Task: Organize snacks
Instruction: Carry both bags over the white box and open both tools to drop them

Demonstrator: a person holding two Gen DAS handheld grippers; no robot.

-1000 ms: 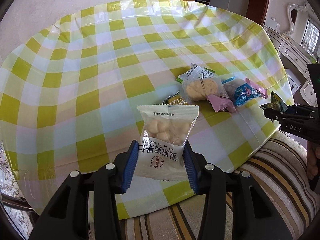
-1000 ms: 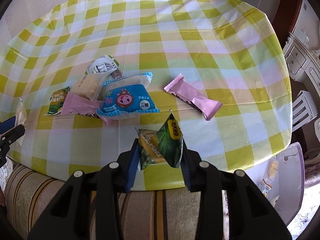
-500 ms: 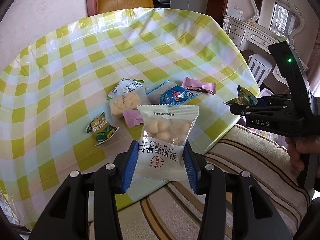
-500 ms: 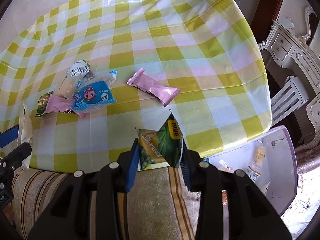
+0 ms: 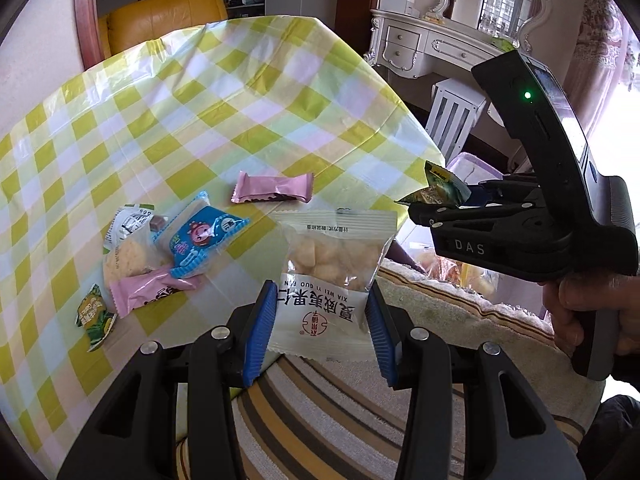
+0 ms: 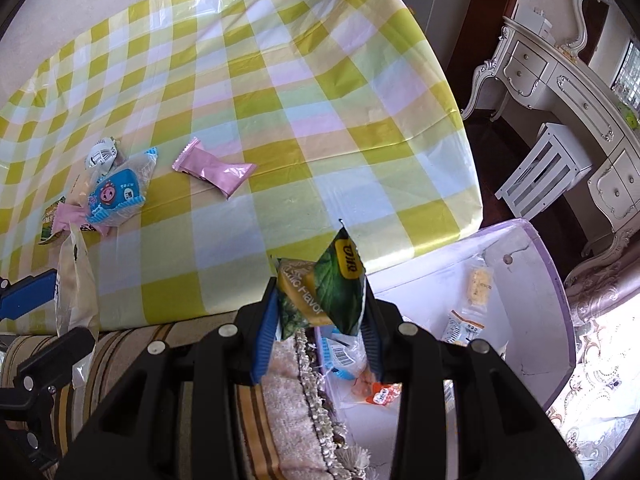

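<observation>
My left gripper [image 5: 320, 332] is shut on a clear-and-white packet of pale nuts [image 5: 332, 276], held over the table's near edge. My right gripper [image 6: 318, 320] is shut on a green-and-yellow snack packet [image 6: 324, 284], held beyond the table's right corner above a lilac-rimmed white bin [image 6: 532, 272] with several snacks inside. The right gripper also shows in the left wrist view [image 5: 444, 196]. On the checked tablecloth [image 6: 280, 80] lie a pink bar [image 6: 216, 170], a blue packet [image 6: 116, 196], a small green packet [image 5: 94, 316] and other wrappers.
A striped sofa cushion [image 5: 320, 408] lies below both grippers. A white stool [image 6: 544, 172] and an ornate white dresser [image 6: 580, 92] stand to the right. A yellow chair [image 5: 160, 16] stands behind the table.
Both grippers have swung to the right with their packets. The white bin has come into full view under the right gripper, and the snack pile has slid to the left of both views.
</observation>
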